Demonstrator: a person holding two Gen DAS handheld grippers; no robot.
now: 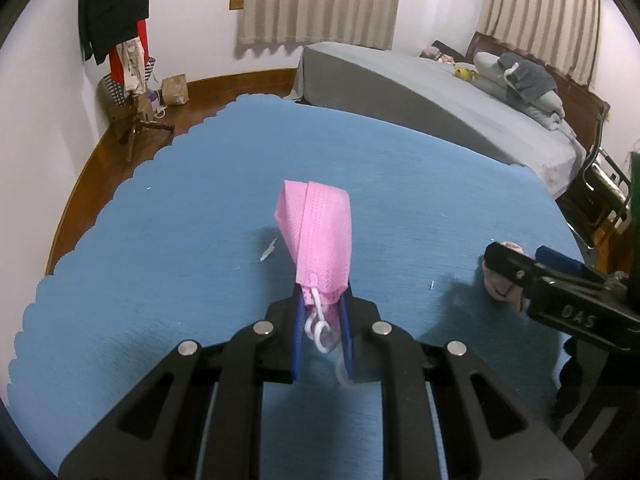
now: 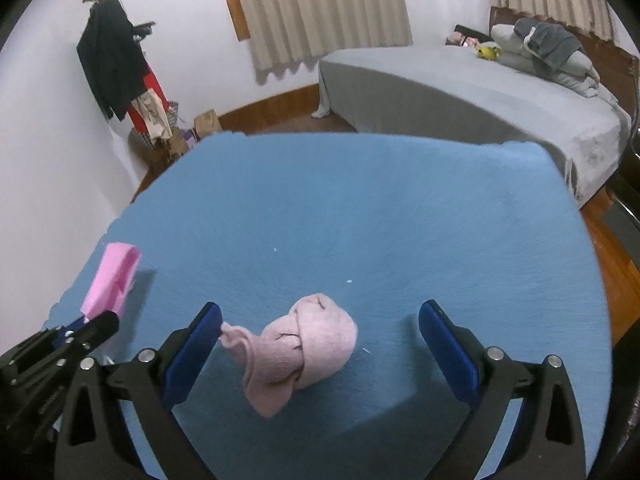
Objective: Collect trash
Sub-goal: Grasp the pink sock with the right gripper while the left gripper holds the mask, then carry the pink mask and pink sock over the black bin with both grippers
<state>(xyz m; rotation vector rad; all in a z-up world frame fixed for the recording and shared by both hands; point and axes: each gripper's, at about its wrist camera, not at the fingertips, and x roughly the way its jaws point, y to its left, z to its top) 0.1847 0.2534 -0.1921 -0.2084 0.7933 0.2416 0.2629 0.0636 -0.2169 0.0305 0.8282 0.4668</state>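
Note:
My left gripper (image 1: pixel 323 300) is shut on a pink face mask (image 1: pixel 320 236), which stands up from the fingertips above the blue cloth (image 1: pixel 160 280); its white ear loops hang between the fingers. The mask also shows in the right wrist view (image 2: pixel 112 280), held by the left gripper (image 2: pixel 98 320) at the left edge. My right gripper (image 2: pixel 320 320) is open wide, its blue pads either side of a rolled pale pink sock (image 2: pixel 308 348) lying on the blue cloth (image 2: pixel 400 220). In the left wrist view the right gripper (image 1: pixel 520 264) hovers over the sock (image 1: pixel 500 284) at the right.
A small white scrap (image 1: pixel 268 254) lies on the cloth left of the mask, with tiny white specks (image 2: pixel 349 281) elsewhere. A grey bed (image 1: pixel 440 92) with pillows stands behind. A coat rack (image 1: pixel 120 40) with clothes and a paper bag (image 1: pixel 176 88) stand at the far left on the wooden floor.

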